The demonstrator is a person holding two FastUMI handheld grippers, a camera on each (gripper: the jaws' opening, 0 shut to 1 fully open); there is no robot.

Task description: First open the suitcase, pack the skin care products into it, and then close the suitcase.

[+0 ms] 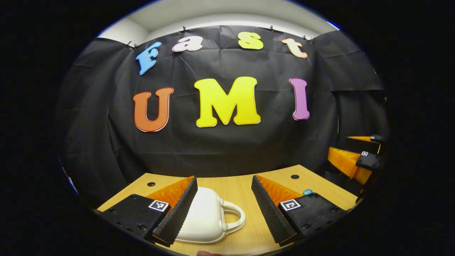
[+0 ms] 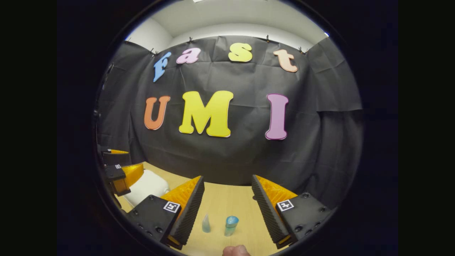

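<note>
A small white suitcase (image 1: 204, 217) lies shut on the wooden table (image 1: 241, 188), its handle (image 1: 236, 217) pointing right in the left gripper view. My left gripper (image 1: 224, 185) hovers over it, open, with the case partly under its left finger. In the right gripper view the suitcase (image 2: 147, 186) sits at the left, with the left gripper (image 2: 119, 174) above it. Two skin care bottles stand on the table: a small clear one (image 2: 206, 224) and a blue-capped one (image 2: 231, 225). My right gripper (image 2: 227, 183) is open above them, holding nothing.
The black cloth wall closes off the far side of the table. The right gripper (image 1: 357, 161) hangs at the right edge of the left gripper view. A blue cap (image 1: 308, 192) peeks out beside the left gripper's right finger. Part of a hand (image 2: 236, 250) shows at the bottom.
</note>
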